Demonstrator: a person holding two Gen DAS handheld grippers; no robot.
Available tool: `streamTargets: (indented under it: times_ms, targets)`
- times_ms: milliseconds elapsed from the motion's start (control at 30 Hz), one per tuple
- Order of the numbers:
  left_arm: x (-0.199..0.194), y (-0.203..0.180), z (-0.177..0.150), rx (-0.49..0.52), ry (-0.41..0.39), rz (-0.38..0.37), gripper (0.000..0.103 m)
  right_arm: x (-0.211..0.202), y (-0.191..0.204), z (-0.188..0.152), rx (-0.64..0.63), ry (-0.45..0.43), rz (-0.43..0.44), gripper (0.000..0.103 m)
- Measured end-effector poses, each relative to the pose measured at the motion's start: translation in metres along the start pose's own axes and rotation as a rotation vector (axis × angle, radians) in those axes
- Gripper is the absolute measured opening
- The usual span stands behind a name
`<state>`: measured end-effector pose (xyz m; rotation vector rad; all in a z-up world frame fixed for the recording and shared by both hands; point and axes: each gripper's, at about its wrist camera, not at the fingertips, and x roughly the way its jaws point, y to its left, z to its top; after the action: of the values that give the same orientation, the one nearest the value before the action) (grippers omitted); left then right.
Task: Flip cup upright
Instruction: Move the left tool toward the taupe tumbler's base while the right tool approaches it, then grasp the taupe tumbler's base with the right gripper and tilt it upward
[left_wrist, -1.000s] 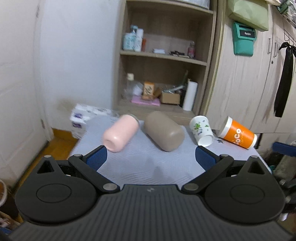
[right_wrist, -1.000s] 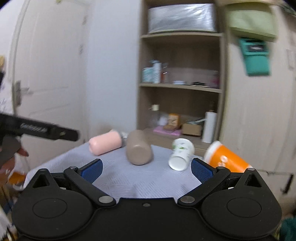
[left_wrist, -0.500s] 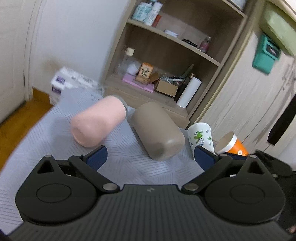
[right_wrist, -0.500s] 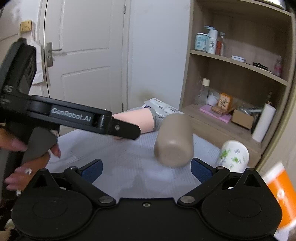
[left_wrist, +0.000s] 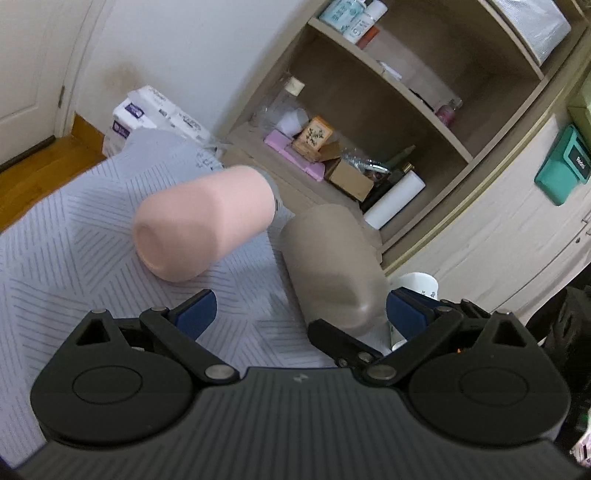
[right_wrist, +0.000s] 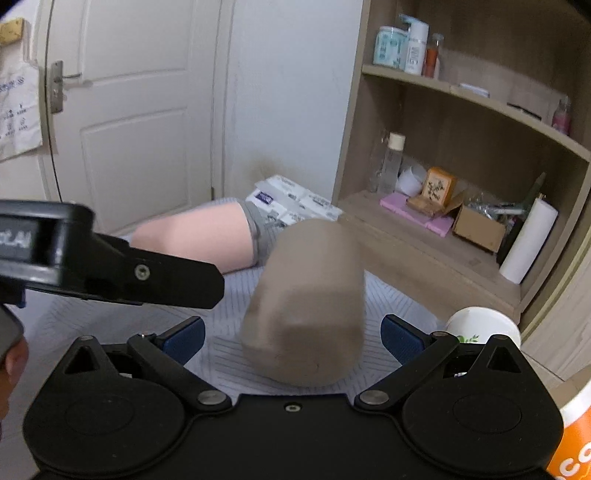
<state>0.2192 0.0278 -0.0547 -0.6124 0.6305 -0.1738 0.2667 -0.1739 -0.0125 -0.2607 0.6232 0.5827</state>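
Observation:
Several cups lie on their sides on a grey patterned cloth (left_wrist: 74, 258). A pink cup (left_wrist: 199, 225) lies at the left, base toward me. A taupe cup (left_wrist: 332, 266) lies beside it. My left gripper (left_wrist: 301, 314) is open, with the taupe cup's base near its right finger. My right gripper (right_wrist: 291, 338) is open, and the taupe cup (right_wrist: 306, 306) lies between its fingers. A white floral paper cup (right_wrist: 484, 325) and an orange cup (right_wrist: 572, 435) lie to the right.
A wooden shelf unit (left_wrist: 369, 122) with boxes, bottles and a paper roll stands just behind the table. Tissue packs (left_wrist: 155, 114) sit on the floor at the back left. The left gripper's body (right_wrist: 92, 258) crosses the left of the right wrist view. A white door (right_wrist: 129, 92) is at the left.
Both grippers have moved forward and down toward the cups. The taupe cup now sits between the right gripper's fingers. Both stay open.

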Motion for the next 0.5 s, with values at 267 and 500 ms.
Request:
streamTargets:
  times_ms: [267, 500]
  targets:
    - [0.009, 0.006, -0.001, -0.066, 0.026, -0.03, 0.099, 0.01, 0.0, 0.0, -0.01, 0.042, -0.014, 0.083]
    - [0.005, 0.011, -0.005, -0.124, 0.057, -0.089, 0.099, -0.006, 0.003, -0.005, 0.027, 0.083, 0.009, 0.083]
